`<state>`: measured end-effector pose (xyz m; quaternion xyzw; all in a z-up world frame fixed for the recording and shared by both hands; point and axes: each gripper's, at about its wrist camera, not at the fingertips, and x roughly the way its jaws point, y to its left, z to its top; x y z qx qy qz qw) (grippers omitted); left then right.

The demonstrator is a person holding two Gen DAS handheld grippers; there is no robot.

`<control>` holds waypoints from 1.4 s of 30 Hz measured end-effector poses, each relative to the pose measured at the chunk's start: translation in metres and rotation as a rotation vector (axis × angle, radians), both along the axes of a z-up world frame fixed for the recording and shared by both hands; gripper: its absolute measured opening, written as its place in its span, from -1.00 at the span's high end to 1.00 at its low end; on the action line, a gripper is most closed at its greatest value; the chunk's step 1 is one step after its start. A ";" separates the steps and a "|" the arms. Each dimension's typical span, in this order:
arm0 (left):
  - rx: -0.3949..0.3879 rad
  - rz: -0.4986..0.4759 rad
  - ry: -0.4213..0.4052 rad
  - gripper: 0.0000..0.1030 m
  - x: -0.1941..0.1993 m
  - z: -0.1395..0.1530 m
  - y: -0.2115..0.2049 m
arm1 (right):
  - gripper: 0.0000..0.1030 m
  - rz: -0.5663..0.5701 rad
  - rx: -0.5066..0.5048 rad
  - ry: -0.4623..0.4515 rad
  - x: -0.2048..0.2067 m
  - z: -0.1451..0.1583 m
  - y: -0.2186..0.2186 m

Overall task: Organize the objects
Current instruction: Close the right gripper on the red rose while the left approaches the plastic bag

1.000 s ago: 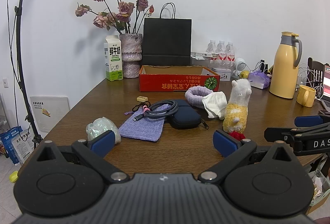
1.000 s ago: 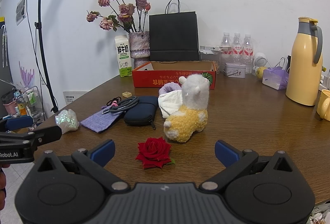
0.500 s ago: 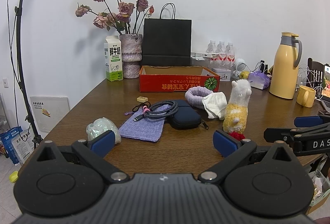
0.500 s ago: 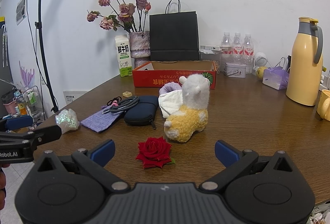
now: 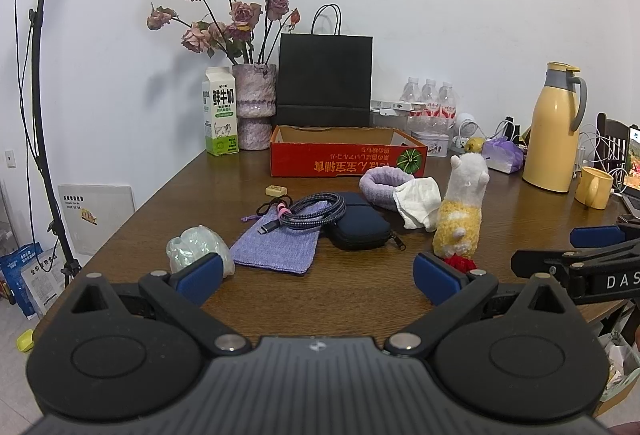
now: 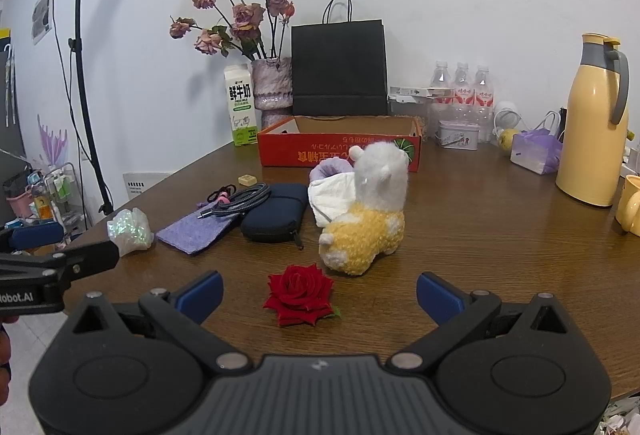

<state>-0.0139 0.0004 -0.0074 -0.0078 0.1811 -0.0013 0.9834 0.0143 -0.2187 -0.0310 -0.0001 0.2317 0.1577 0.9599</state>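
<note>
While a fuzzy plush alpaca (image 6: pixel 370 213) sits mid-frame, the velvety red rose (image 6: pixel 299 294) lies between the spread right claw (image 6: pixel 319 294), untouched.

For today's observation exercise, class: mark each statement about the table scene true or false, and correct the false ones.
1. The red rose lies on the table in front of the plush alpaca. True.
2. The braided cable is coiled inside the red cardboard box. False: it rests on the purple pouch and the dark zip case.
3. The right tongs are clamped on the rose. False: they stand open, holding nothing.
4. The milk carton stands upright beside the vase. True.
5. The left tongs are open and empty. True.
</note>
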 end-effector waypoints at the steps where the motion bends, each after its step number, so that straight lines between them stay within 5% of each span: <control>1: -0.002 0.001 0.003 -1.00 0.001 -0.001 0.001 | -1.00 0.000 -0.001 0.002 0.001 0.000 0.001; 25: -0.009 0.061 0.074 -1.00 0.041 -0.025 0.031 | -0.98 0.064 -0.043 0.140 0.060 -0.037 0.023; 42: -0.040 0.108 0.107 -1.00 0.064 -0.041 0.070 | 0.11 0.118 -0.057 0.143 0.089 -0.053 0.052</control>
